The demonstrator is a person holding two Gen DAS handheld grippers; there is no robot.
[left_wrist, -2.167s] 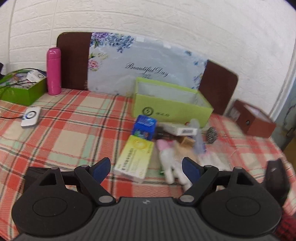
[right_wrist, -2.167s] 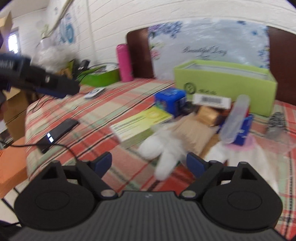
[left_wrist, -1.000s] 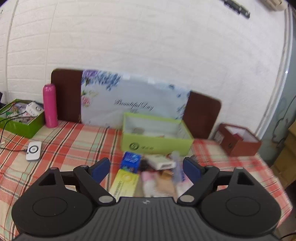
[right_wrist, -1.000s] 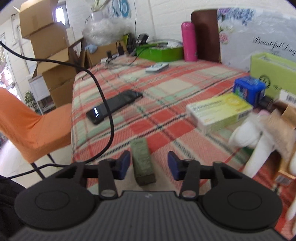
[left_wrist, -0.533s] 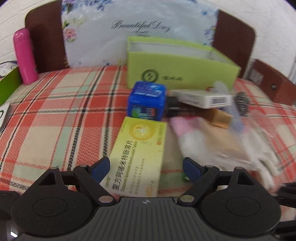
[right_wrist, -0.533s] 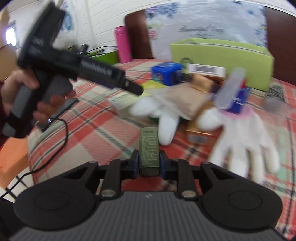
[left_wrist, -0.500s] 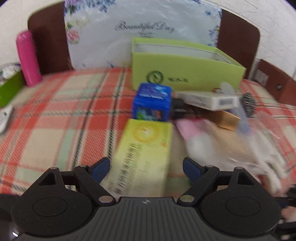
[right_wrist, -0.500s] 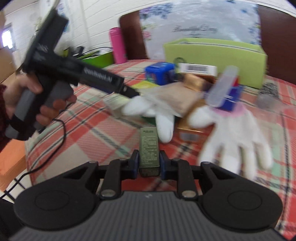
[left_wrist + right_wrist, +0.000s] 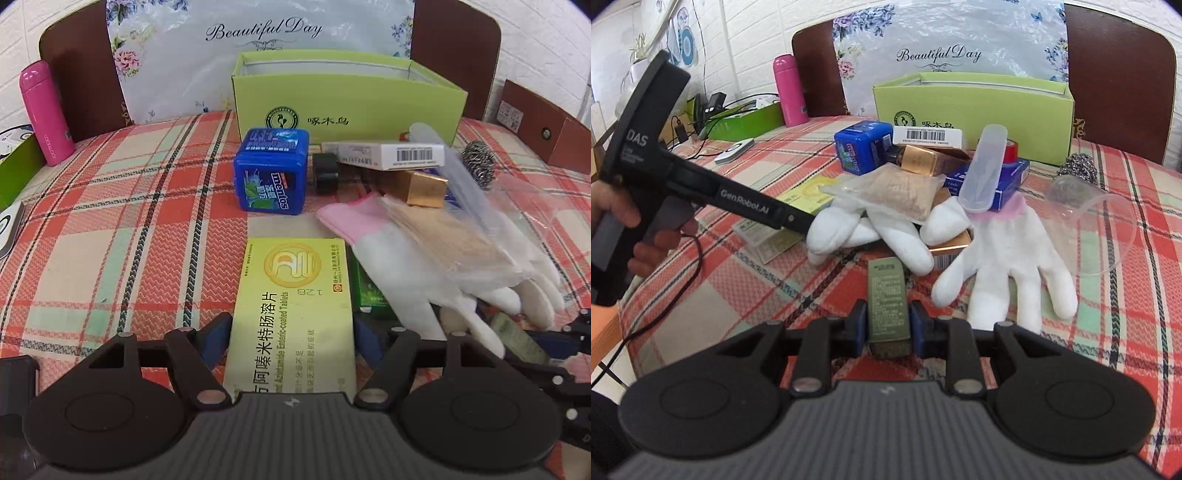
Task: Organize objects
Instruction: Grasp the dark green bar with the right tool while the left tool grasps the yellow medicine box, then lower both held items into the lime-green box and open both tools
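Yellow tablet box [image 9: 295, 314]: near end runs under the left hand-held gripper [image 9: 291, 339] body, bottom text cut off; in the right wrist view it's mostly behind that gripper's black bar. Small green packet [image 9: 369, 288] is largely covered by the white glove [image 9: 424, 280], label unreadable. Olive box [image 9: 888, 302]: near end hidden below the right hand-held gripper [image 9: 887, 325], print too small to read. Inside of the green box [image 9: 347, 99] can't be seen over its front wall. Pile behind the toothpick bag [image 9: 897, 192] overlaps; lower items only partly show. White device [image 9: 9, 229] cut by the left edge.
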